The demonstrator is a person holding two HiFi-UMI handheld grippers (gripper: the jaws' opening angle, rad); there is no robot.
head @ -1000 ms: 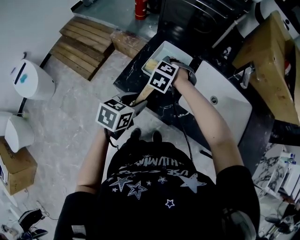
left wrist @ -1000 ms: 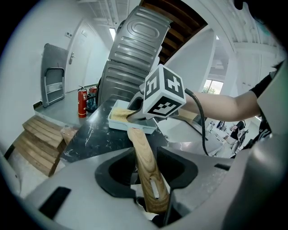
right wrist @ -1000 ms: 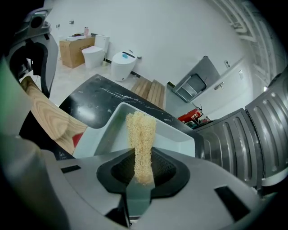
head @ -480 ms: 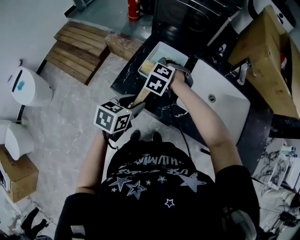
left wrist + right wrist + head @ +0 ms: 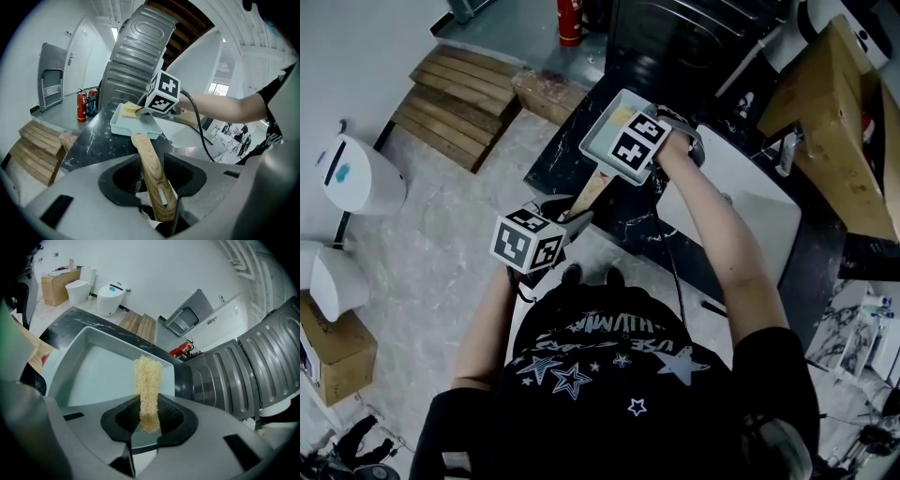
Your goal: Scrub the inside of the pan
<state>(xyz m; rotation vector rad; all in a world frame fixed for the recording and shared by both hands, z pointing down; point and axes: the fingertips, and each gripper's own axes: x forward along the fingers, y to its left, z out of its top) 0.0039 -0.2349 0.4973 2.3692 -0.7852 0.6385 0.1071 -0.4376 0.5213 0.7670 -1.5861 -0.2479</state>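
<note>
I am looking steeply down from the head view at a dark marbled counter (image 5: 567, 159) with a white sink (image 5: 755, 206) set into it on the right. A pale, rectangular pan (image 5: 607, 133) sits at the near edge of the counter, its wooden handle (image 5: 589, 192) pointing back toward me. My left gripper (image 5: 157, 183) has its jaws closed on the far end of that handle, which runs straight out between them to the pan. I cannot tell whether the pan rests on the counter or is held just above it. My right gripper (image 5: 150, 416) reaches over the pan from the sink side, jaws clamped on a yellow fibrous scrubber (image 5: 148, 380) that stands straight out from them. In the right gripper view the scrubber points into the pan's pale interior, near the far wall. I cannot tell whether its tip touches the pan's floor. In the left gripper view the scrubber lies at the far end of the pan, under the right gripper's marker cube. Beyond the counter a red fire extinguisher (image 5: 569, 19) stands on the floor, with wooden steps (image 5: 459, 103) to its left.
</note>
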